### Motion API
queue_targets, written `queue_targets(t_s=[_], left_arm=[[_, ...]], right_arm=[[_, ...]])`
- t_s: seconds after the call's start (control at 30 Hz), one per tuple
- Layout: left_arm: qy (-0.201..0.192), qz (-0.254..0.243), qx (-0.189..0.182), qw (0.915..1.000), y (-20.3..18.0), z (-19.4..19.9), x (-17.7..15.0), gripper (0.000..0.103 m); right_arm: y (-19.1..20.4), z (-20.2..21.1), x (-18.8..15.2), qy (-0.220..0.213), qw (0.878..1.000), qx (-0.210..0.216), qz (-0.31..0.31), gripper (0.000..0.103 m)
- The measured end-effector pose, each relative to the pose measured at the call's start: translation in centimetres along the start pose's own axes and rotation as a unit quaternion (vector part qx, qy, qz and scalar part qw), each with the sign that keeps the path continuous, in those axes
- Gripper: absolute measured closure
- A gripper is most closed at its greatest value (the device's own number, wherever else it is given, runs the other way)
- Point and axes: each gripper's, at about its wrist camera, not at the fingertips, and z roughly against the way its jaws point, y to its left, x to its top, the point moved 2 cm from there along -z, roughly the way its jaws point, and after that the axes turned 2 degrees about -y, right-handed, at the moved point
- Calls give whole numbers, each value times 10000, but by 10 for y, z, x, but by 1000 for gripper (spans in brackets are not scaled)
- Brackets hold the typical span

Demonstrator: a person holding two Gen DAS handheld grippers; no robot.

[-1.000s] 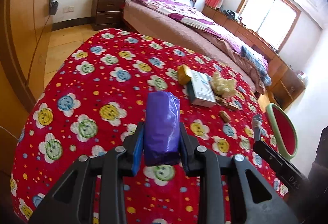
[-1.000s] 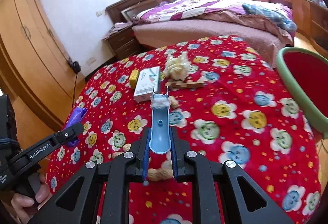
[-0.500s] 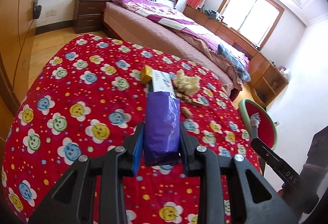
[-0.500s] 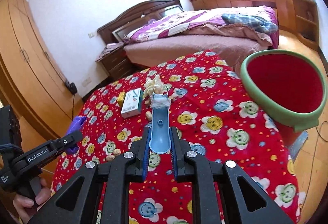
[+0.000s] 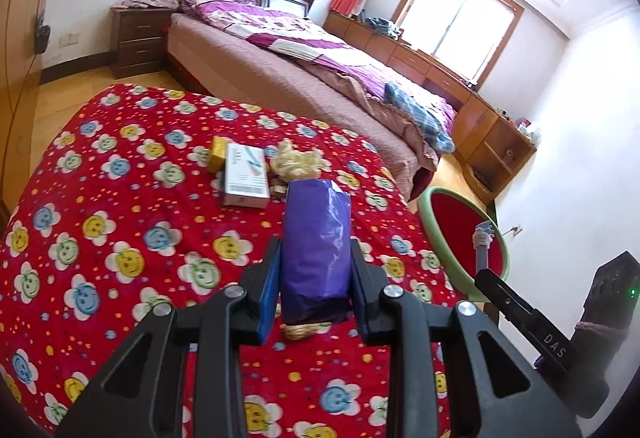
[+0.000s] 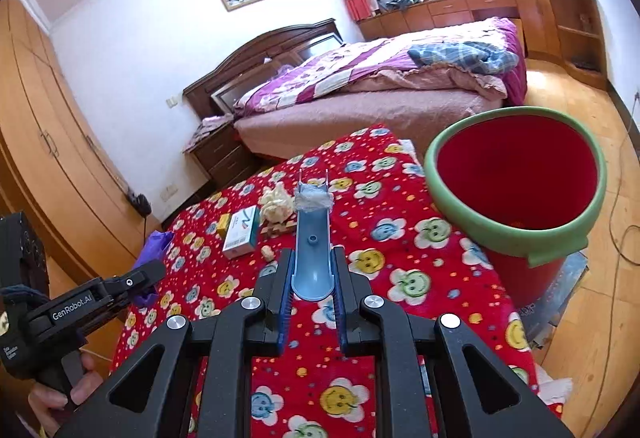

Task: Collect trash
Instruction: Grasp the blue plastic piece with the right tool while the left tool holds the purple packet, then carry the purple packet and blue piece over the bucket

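Purple packet (image 5: 316,250) pinched upright between the left gripper (image 5: 314,286) pads, above the red flowered tablecloth (image 5: 120,238); white box (image 5: 245,180) and crumpled paper (image 5: 296,161) lie near its far edge. Right wrist view — right gripper (image 6: 311,288) clamps a blue plastic strip (image 6: 313,238); red bin (image 6: 516,177) stands beside the table's right edge.
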Motion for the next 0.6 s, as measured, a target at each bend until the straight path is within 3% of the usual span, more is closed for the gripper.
queue_targets(t_s=[0.6], left_arm=[[170, -641, -467, 9967, -74, -45, 11, 72]], right_arm=[[-68, 23, 32, -449, 9972, -422, -424, 86]])
